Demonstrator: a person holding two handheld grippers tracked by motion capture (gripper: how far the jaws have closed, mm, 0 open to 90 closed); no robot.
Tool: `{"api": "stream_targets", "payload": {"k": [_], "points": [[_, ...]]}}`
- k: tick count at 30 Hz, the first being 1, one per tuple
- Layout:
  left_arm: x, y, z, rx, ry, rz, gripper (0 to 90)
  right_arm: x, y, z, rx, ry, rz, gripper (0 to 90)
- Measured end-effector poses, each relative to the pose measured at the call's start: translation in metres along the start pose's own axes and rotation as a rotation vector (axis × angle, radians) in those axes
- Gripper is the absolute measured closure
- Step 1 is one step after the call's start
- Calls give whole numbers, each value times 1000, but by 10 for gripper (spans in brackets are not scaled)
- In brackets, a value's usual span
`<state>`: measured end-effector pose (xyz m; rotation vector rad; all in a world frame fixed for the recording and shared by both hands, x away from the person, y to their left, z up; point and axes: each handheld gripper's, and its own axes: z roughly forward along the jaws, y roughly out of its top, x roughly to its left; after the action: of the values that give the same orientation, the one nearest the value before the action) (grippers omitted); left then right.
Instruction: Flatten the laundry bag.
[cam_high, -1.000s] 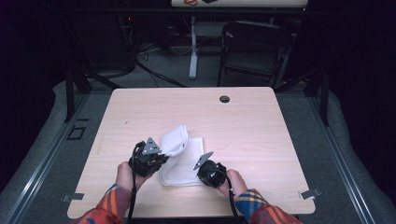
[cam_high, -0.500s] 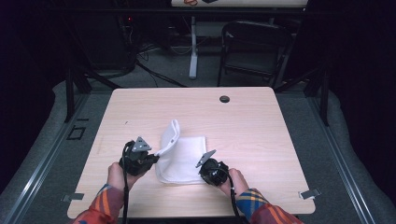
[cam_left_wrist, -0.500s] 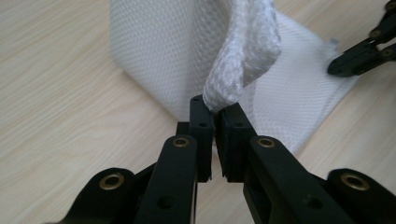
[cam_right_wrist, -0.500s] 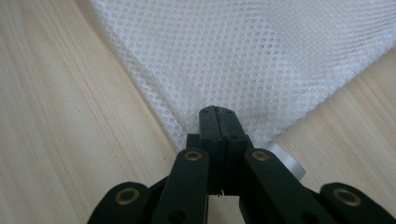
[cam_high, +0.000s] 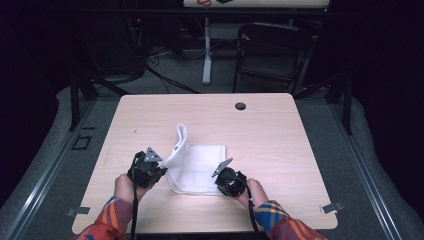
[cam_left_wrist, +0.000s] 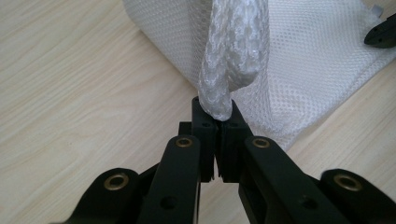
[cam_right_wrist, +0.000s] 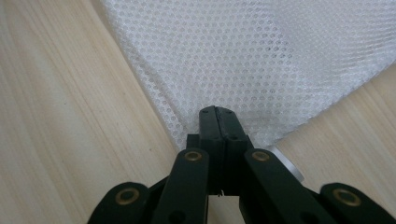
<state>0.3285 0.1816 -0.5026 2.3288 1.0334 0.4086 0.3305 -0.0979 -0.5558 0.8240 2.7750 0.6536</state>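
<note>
White mesh cloth lies near the worktop's front edge, left tongs pinching a lifted corner, right tongs pressed together on the near corner: carry the lifted corner across, matching edges for a neat fold.

I see a white mesh cloth lying mostly flat on the near middle of the desk, folded into a rough rectangle. Its weave is fine and open (small round holes all over). Its near left corner is gathered into a twisted strand and lifted off the desk, so a flap stands up along the left side. The near right corner lies low on the wood.
</note>
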Motion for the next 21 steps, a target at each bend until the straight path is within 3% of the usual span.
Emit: {"api": "stream_targets", "payload": {"k": [8,15,21], "points": [[4,-2,3,34,-18,-4,875,-4,-3,-2,17,-32,-7,900],[1,-3,9,66,-44,28,875,-13,-9,-5,21,-43,23,900],[-2,-5,20,129,-74,52,873,-22,-15,-9,31,-54,22,900]]}}
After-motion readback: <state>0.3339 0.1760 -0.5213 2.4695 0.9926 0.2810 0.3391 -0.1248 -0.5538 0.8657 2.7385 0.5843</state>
